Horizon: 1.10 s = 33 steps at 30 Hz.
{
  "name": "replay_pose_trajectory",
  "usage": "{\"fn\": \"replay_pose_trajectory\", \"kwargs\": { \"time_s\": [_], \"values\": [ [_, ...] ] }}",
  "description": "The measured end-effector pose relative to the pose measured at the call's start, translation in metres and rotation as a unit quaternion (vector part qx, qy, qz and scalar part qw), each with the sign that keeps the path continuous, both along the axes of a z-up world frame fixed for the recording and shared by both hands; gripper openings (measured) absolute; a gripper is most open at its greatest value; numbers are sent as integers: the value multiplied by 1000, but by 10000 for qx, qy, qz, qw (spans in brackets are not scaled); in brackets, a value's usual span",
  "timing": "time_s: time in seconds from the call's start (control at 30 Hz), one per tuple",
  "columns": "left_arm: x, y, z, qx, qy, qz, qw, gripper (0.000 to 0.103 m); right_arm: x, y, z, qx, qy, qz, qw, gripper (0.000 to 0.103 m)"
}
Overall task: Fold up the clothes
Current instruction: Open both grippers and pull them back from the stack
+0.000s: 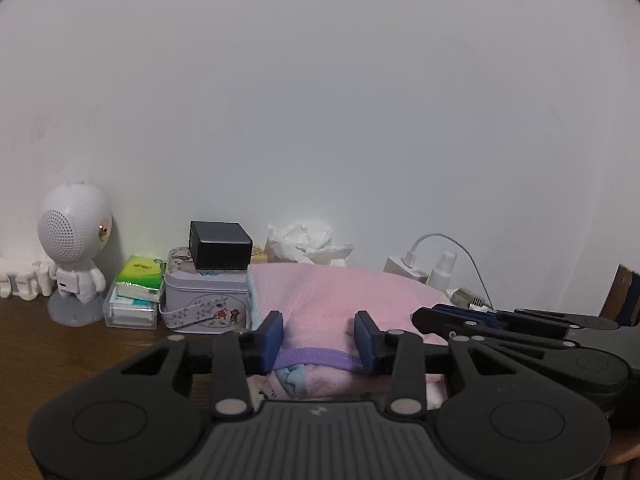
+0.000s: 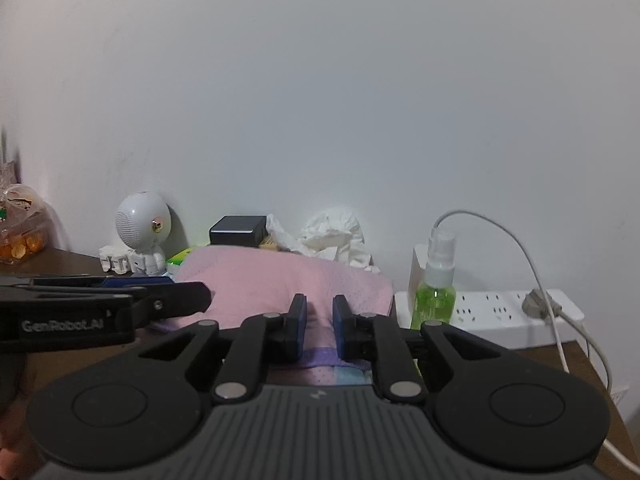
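Wall (image 1: 320, 100), white and bare, filled most of both views as we looked along our two claws. Below it the brown wooden bench (image 1: 48, 344) carried everything else.

One pink garment (image 1: 332, 296) lay on the bench in a folded bundle, close against the row of clutter at the wall. Its long axis ran left to right across both views, and its purple waistband (image 1: 316, 358) faced us on the near edge. Which end was the top we could not tell.

We held the left claw (image 1: 320, 338) part open over that near edge, its two blue pads (image 1: 273, 336) standing apart on either side of the waistband, with cloth between them but not pinched as far as we could see. The right claw (image 2: 320, 330) stood narrow, a slim gap between its pads, low over the same pink cloth; whether it nipped any fabric we could not tell. Each claw showed at the side of the other's view.

Among the smaller things we counted one white power strip (image 2: 500, 312), one astronaut-shaped speaker (image 1: 74, 252), one patterned tin (image 1: 206, 300) with one black box (image 1: 220, 250) on top, one heap of crumpled white tissue (image 1: 308, 242), one spray bottle of green liquid (image 2: 434, 284) and one green tissue pack (image 1: 140, 276).
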State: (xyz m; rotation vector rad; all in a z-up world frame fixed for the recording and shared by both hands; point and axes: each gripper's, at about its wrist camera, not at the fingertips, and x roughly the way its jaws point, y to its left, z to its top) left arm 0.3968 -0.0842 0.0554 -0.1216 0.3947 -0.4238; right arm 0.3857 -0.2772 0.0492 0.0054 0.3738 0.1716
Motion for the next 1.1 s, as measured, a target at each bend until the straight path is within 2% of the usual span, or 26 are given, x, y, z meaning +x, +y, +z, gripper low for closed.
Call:
{"fn": "replay_pose_trajectory", "kwargs": {
  "time_s": [0.1,0.2,0.3,0.37,0.4,0.47,0.5,0.57,0.63,0.67,0.7,0.73,0.87,0.97,1.03,1.1],
  "values": [
    [-6,-3,-5,103,-95,59,9999,38,-3,2,-7,-15,-29,-34,10000,15],
    [-9,1,3,-8,-87,101,9999,39,-10,0,0,63,-93,-40,9999,17],
    [-12,6,14,-153,-2,202,9997,40,-20,-1,14,148,-244,38,9996,34],
    [-21,8,26,-117,139,484,9987,41,-32,0,25,79,-393,11,9992,47],
    [-35,12,32,-94,160,574,9982,41,-41,1,30,24,-457,-59,9989,48],
    [-70,21,44,-48,178,725,9972,57,-61,2,41,-28,-525,-137,9985,51],
    [-87,26,50,-25,187,800,9966,60,-76,2,47,-12,-504,-94,9987,53],
    [-129,32,56,355,140,881,9954,63,-114,3,58,-78,-481,-8,9988,65],
    [-178,38,59,853,164,993,9913,67,-158,8,64,-292,-387,105,9988,70],
    [-204,44,57,956,174,1037,9898,78,-180,10,66,-411,-324,141,9985,74],
    [-230,51,55,1025,181,1079,9887,84,-203,12,67,-508,-263,163,9982,76],
    [-254,58,51,997,229,1135,9883,93,-226,14,66,-527,-196,155,9983,82],
    [-335,80,26,848,552,1357,9856,99,-316,19,47,-62,202,387,9990,98],
    [-370,88,6,760,863,1410,9833,101,-362,29,30,202,555,317,9978,99],
    [-392,94,-8,702,1072,1439,9813,101,-382,33,23,564,814,201,9949,100],
    [-405,96,-15,703,1065,1578,9792,102,-397,39,13,795,915,223,9924,103]
  ]
}}
